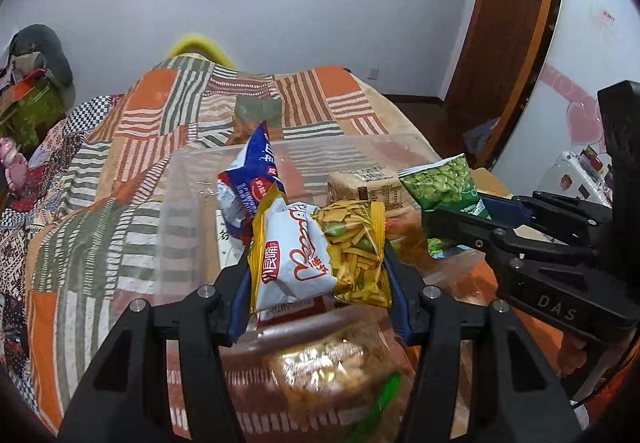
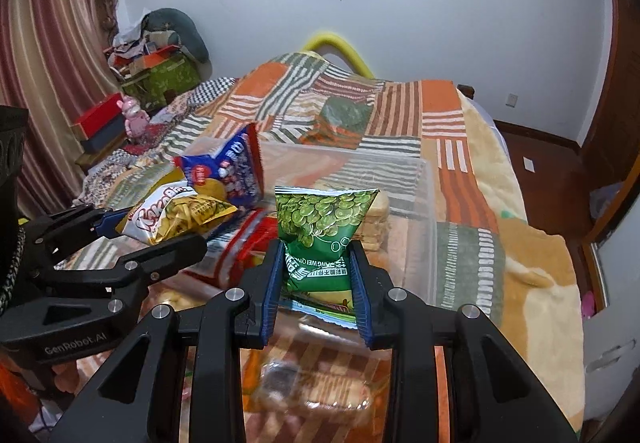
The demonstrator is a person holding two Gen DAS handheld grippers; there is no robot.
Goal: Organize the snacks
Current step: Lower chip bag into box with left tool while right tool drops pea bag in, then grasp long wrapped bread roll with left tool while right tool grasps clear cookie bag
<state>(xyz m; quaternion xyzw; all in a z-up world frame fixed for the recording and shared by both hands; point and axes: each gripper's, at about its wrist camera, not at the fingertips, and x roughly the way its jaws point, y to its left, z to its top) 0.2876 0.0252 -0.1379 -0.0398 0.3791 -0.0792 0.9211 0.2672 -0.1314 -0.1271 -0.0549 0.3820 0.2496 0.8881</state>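
Left gripper [image 1: 320,263] clamps a yellow packet [image 1: 320,255], right gripper [image 2: 318,275] pinches a green bag [image 2: 326,227] by its lower end — either could snag the bin [image 2: 424,211] rim at mid-frame and slip free.

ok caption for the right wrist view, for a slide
Right gripper clamps a green pea snack bag above a clear plastic bin on a patchwork bedspread.

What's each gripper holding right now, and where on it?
Left gripper clamps the yellow-and-white snack bag across its sides; right gripper pinches the green pea bag near its lower end.

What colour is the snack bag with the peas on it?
Green; the pea bag shows best in the right wrist view.
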